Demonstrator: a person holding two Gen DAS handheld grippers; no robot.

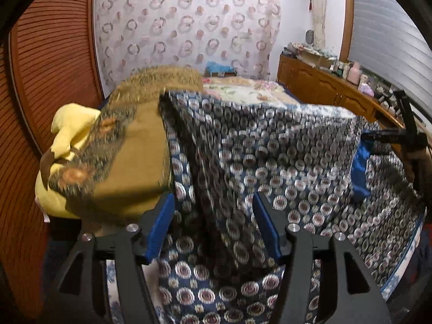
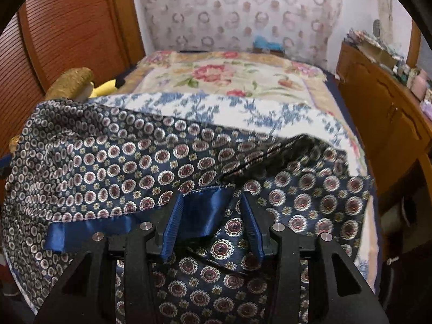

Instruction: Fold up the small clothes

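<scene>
Left wrist view: a dark blue garment [image 1: 270, 167] printed with small rosettes is seen spread over the near end of the bed [image 1: 243, 89], rumpled and ridged rather than flat, with part of it hanging down over the near edge. The left gripper [image 1: 213, 224] is held just above this cloth with its blue-padded fingers [image 1: 159, 224] parted about halfway; cloth lies below the gap, but no pinch on it is shown. Further right in the same view the right gripper [image 1: 378, 148] is seen at the garment's blue satin band [image 1: 360, 167].

From the right wrist view, the right gripper [image 2: 213, 224] is likewise held partly open, and a flap of the blue satin band [image 2: 199, 216] lies in the gap between the fingers [image 2: 172, 226]. Whether the pads press on it cannot be told for certain; the flap appears loose, so it is judged to be released rather than gripped.

As to progress, one fold seems to have been laid: an edge of the garment [image 2: 135, 167] is turned over onto itself, with the satin lining exposed. The result is not yet neat. Wrinkles are left to be smoothed, and at least one further fold is judged to be needed before a compact shape is reached. An olive patterned blanket [image 1: 129, 145] and a yellow cushion [image 1: 70, 127] lie beside the work.
</scene>
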